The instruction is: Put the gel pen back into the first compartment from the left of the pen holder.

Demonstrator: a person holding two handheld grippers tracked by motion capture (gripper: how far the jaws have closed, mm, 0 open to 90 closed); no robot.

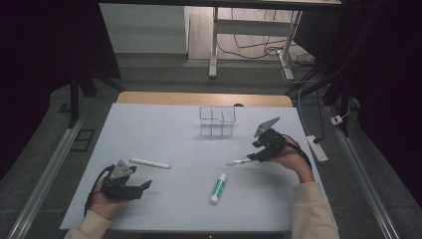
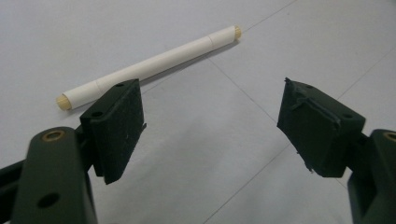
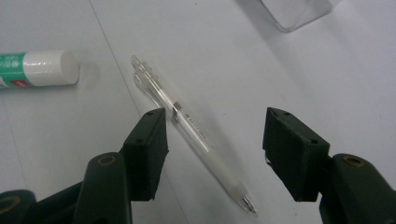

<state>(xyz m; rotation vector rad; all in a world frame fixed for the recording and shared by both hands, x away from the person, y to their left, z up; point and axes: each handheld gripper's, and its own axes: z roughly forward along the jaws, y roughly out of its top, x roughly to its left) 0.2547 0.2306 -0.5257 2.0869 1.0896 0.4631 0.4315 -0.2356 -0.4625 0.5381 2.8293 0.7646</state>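
right gripper [image 3: 212, 154]: jaws wide apart, astride clear pen [image 3: 187, 126], not pinching | left gripper [image 2: 210, 135]: agape, empty | white stick [image 2: 149, 65] partly behind pad | glue stick [image 3: 32, 70] cropped

We are seeing a pale grey-white mat [image 1: 164, 134] crossed by faint grid lines, lying on a tan table [image 1: 149, 98]. The pen [image 3: 196, 133] is showing clear and milky white, with a silver tip. The glue stick [image 3: 32, 70] is wearing green with a white cap. The tube [image 2: 149, 65] is looking plain white with cream ends. Both grippers, left [image 2: 210, 126] and right [image 3: 215, 149], are showing black jaws. The sleeves [image 1: 311, 209] are looking cream.
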